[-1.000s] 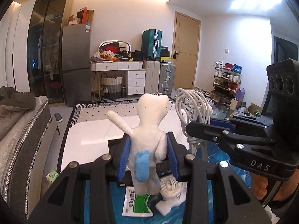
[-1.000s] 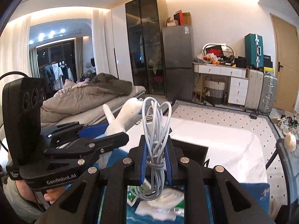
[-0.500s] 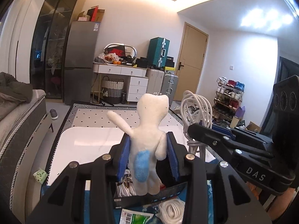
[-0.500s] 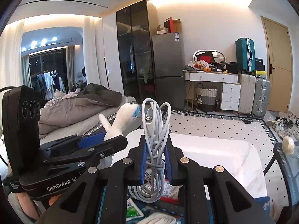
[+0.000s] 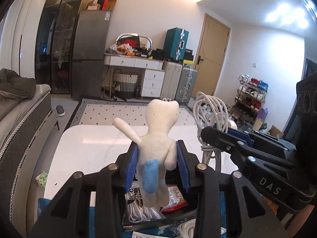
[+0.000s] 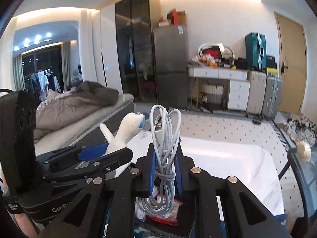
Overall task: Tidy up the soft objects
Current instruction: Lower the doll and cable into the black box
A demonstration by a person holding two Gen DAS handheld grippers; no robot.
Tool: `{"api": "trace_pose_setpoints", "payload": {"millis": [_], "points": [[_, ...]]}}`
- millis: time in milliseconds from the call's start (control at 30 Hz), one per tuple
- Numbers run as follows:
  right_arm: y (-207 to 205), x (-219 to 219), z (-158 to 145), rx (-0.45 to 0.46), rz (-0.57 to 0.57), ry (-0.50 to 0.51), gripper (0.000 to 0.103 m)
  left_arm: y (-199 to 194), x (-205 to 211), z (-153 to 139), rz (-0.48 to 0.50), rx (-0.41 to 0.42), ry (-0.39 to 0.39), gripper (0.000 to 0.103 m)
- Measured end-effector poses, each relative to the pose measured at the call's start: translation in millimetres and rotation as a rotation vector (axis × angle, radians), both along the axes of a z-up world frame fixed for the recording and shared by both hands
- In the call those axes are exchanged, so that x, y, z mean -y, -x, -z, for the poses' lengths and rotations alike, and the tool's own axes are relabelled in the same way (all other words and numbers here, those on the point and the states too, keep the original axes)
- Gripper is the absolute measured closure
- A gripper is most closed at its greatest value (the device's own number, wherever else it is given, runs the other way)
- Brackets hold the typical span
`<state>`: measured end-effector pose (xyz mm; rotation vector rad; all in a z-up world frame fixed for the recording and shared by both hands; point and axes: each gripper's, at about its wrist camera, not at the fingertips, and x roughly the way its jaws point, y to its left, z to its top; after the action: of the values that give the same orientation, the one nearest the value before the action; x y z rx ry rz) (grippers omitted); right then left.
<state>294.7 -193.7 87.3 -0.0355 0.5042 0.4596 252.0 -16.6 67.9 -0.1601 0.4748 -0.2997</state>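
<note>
My left gripper (image 5: 156,164) is shut on a white plush toy (image 5: 158,142) with a blue patch, held upright above a black box (image 5: 158,216). My right gripper (image 6: 164,170) is shut on a coiled white charging cable (image 6: 164,150), also above the black box (image 6: 186,210). In the left wrist view the right gripper (image 5: 216,136) with the cable (image 5: 210,109) is close on the right. In the right wrist view the left gripper (image 6: 107,154) with the plush (image 6: 126,129) is close on the left. The box holds a white cord bundle (image 5: 136,206) and a red packet (image 5: 174,198).
A white marble table (image 5: 95,138) lies ahead, with a blue mat (image 5: 42,206) at its near edge. A sofa (image 5: 17,123) stands to the left. Further back are a patterned rug (image 5: 122,115), a fridge (image 5: 89,55), a white desk (image 5: 138,67), suitcases (image 5: 184,83) and a shoe rack (image 5: 251,97).
Both grippers have moved forward and up with their loads, from over the blue mat and loose packets to over the black box. Both stay shut.
</note>
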Motion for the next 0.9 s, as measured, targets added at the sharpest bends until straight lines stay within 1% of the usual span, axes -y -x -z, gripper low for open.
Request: {"api": "trace_pose_setpoints", "payload": {"millis": [67, 133, 167, 200, 300, 400, 533, 600, 800, 900], "points": [[-11, 0, 11, -0.029, 0.002, 0.007, 0.086, -8, 5, 5, 0.002, -0.031, -0.014, 0.066], [-24, 2, 22, -0.073, -0.001, 0.011, 0.086, -15, 5, 11, 0.018, -0.062, 0.004, 0.066], [-28, 3, 26, -0.087, 0.004, 0.011, 0.086, -20, 5, 15, 0.036, -0.090, 0.026, 0.066], [-32, 5, 28, -0.096, 0.007, 0.014, 0.086, -24, 7, 17, 0.043, -0.112, 0.026, 0.066], [-43, 6, 38, -0.130, 0.007, 0.025, 0.086, -29, 11, 22, 0.039, -0.142, 0.001, 0.066], [-52, 3, 46, -0.166, 0.004, 0.041, 0.086, -36, 18, 31, 0.067, -0.205, -0.005, 0.066], [-70, 2, 63, -0.245, 0.008, 0.088, 0.086, -36, 25, 38, 0.075, -0.228, -0.002, 0.066], [-76, 2, 71, -0.277, 0.001, 0.102, 0.086, -37, 28, 42, 0.069, -0.250, -0.019, 0.066], [-86, 2, 91, -0.334, -0.010, 0.126, 0.086, -40, 39, 54, 0.062, -0.309, -0.065, 0.066], [-84, 1, 99, -0.355, -0.015, 0.146, 0.086, -40, 41, 59, 0.047, -0.322, -0.085, 0.066]]}}
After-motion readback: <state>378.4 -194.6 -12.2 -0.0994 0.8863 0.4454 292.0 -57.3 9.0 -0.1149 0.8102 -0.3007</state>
